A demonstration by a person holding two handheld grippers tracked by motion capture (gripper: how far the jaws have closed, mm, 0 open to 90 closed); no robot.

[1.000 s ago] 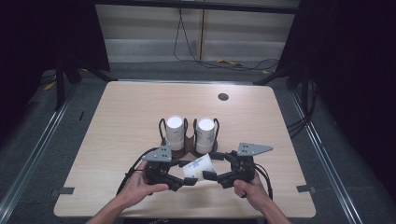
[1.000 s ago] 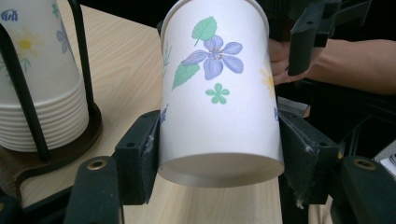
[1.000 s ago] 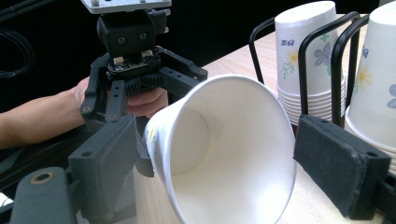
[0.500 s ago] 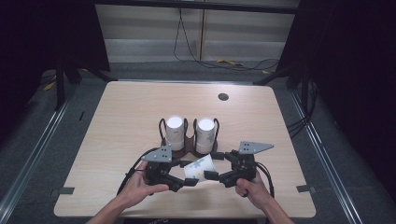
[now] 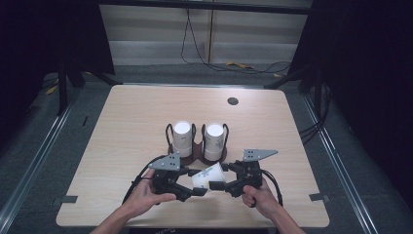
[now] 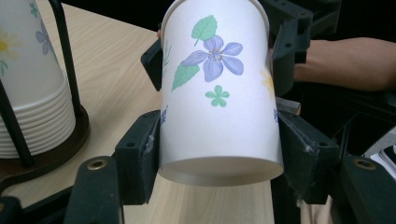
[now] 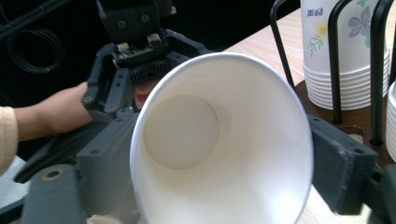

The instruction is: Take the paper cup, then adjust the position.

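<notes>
In the high view, both hands are cut off at the bottom edge, and the paper cup (image 5: 208,175) lies on its side between the left gripper (image 5: 194,189) and the right gripper (image 5: 216,185), above the near edge of the table (image 5: 122,126); the pad contacts cannot be made out there. The left gripper view shows its jaws clamped on the cup's base end. The right gripper view shows its jaws flanking the wide open rim; they have just been closing with the cup between them, and they now touch the rim on both sides. The cup interior is empty. Just beyond, a dark holder (image 5: 197,151) carries two upside-down cup stacks (image 5: 182,139), the lower cups partly hidden behind wire loops.
</notes>
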